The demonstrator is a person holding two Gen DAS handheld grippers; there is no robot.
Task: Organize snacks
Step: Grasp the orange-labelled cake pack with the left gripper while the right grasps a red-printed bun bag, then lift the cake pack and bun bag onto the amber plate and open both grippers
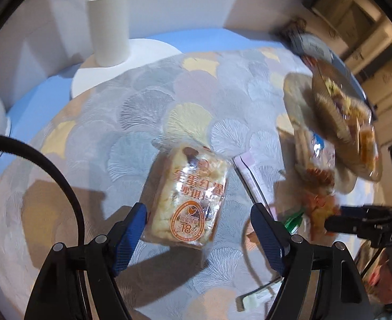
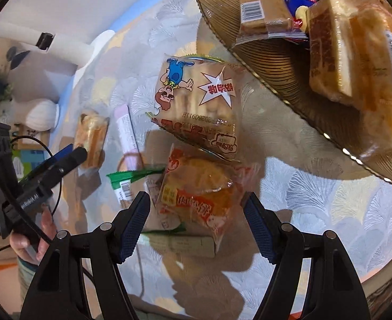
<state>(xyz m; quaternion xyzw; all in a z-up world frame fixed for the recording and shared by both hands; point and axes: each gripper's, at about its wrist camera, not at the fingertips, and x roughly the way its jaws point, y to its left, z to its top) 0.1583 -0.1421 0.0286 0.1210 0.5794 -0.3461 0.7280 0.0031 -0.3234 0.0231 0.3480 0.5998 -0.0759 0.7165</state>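
My left gripper (image 1: 198, 224) is open, its blue fingers either side of the near end of an orange-printed cake packet (image 1: 186, 197) lying on the patterned cloth. My right gripper (image 2: 197, 218) is open around a red-and-orange bun packet (image 2: 201, 194) that lies on a green-edged packet (image 2: 131, 178). Behind it is a cartoon-printed bread packet (image 2: 198, 101). A ribbed brown plate (image 2: 273, 61) at the upper right holds several wrapped cakes (image 2: 356, 61). The plate also shows in the left wrist view (image 1: 329, 122).
A pink stick packet (image 1: 246, 170) lies between the two groups; it also shows in the right wrist view (image 2: 127, 136). A white lamp post (image 1: 110, 26) on a round base stands at the table's far left. The left gripper shows in the right wrist view (image 2: 70, 157).
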